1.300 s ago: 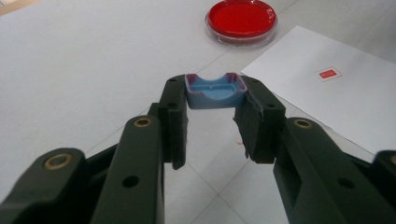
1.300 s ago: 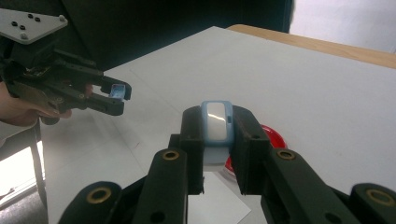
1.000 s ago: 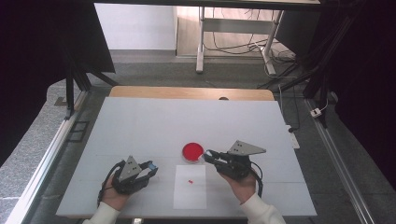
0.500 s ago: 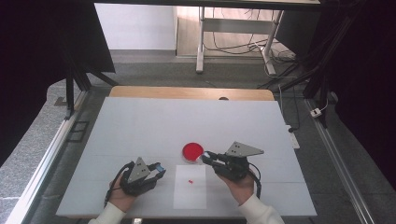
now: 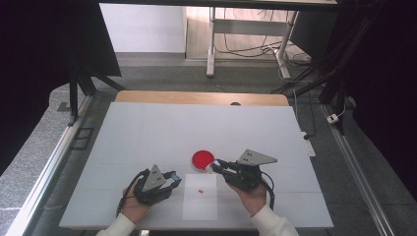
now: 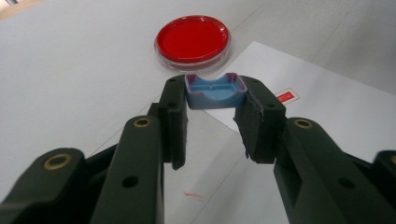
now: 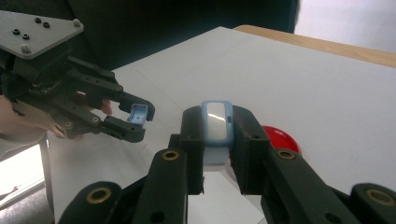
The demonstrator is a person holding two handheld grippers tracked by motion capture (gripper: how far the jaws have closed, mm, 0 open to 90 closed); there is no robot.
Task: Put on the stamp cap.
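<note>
**Blue cap edges toward its stamp**

Blue plastic fills both tools: the left gripper (image 5: 173, 178) is clamped on a small blue cap (image 6: 215, 91), the right gripper (image 5: 216, 165) on a blue-cased stamp (image 7: 216, 122). Since a second ago the left hand has slid rightward along the lower frame to the paper sheet (image 5: 200, 206), while the right has held beside the red ink pad (image 5: 202, 159). Narrowing that gap suggests capping comes next.
</note>
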